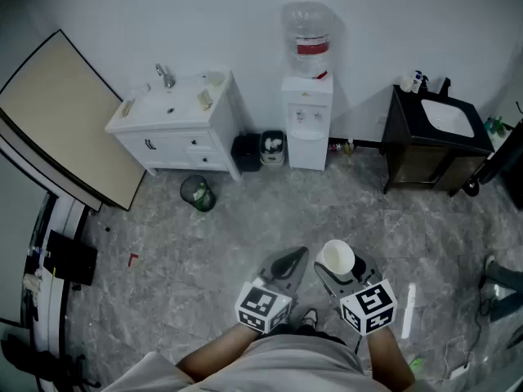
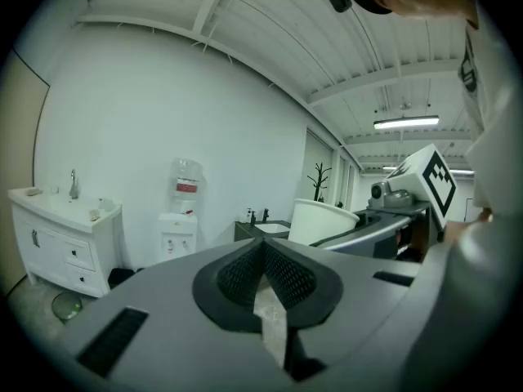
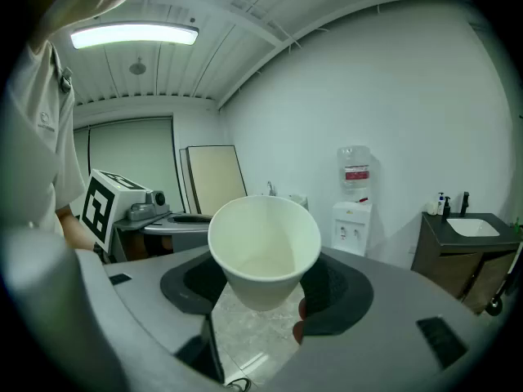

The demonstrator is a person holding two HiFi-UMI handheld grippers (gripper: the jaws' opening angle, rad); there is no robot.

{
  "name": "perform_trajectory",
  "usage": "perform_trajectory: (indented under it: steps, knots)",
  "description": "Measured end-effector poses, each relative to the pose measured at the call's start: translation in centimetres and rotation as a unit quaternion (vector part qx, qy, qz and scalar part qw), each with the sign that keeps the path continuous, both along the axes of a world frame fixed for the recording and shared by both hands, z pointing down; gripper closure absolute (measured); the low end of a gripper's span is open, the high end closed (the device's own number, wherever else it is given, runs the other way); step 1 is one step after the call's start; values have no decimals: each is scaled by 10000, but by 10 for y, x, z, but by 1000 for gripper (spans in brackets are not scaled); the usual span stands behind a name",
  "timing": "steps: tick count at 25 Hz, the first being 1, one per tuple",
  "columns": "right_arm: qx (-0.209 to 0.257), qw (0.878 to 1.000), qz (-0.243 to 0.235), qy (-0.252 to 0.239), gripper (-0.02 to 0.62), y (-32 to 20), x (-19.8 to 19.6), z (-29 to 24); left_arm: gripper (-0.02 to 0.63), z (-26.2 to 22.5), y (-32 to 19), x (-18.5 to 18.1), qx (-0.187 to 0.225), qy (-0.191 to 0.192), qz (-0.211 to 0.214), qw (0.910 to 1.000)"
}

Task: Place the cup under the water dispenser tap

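A white paper cup (image 1: pixel 337 258) stands upright between the jaws of my right gripper (image 1: pixel 341 273), which is shut on it low over the floor. In the right gripper view the cup (image 3: pixel 265 247) fills the middle, empty inside, with the pads pressing on its lower wall. The water dispenser (image 1: pixel 306 121), white with a clear bottle (image 1: pixel 309 37) on top, stands against the far wall, well ahead of both grippers; it also shows as the dispenser (image 3: pixel 351 225) beyond the cup. My left gripper (image 1: pixel 288 266) hangs beside the cup, shut with nothing in it (image 2: pixel 263 256).
A white sink cabinet (image 1: pixel 176 129) stands left of the dispenser, a dark sink cabinet (image 1: pixel 437 141) to its right. A black bin (image 1: pixel 245 152) and a white bin (image 1: pixel 272 147) sit by the dispenser; a green bin (image 1: pixel 198 193) stands on the marble floor. A large board (image 1: pixel 65 117) leans at left.
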State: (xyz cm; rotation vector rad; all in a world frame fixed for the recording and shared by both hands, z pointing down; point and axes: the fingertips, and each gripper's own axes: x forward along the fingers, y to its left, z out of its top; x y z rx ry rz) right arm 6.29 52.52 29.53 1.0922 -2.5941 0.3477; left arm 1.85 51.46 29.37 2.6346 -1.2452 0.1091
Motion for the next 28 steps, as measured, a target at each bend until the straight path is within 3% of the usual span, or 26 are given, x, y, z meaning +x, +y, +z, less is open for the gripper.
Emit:
perform_trajectory:
  steps: [14, 28]
  knots:
    - [-100, 9991, 105, -401, 318, -2, 21, 0, 603, 6, -1, 15, -66, -53, 25, 10000]
    - [-7, 9996, 37, -275, 318, -26, 61, 4, 603, 7, -25, 45, -67, -139, -86, 9998]
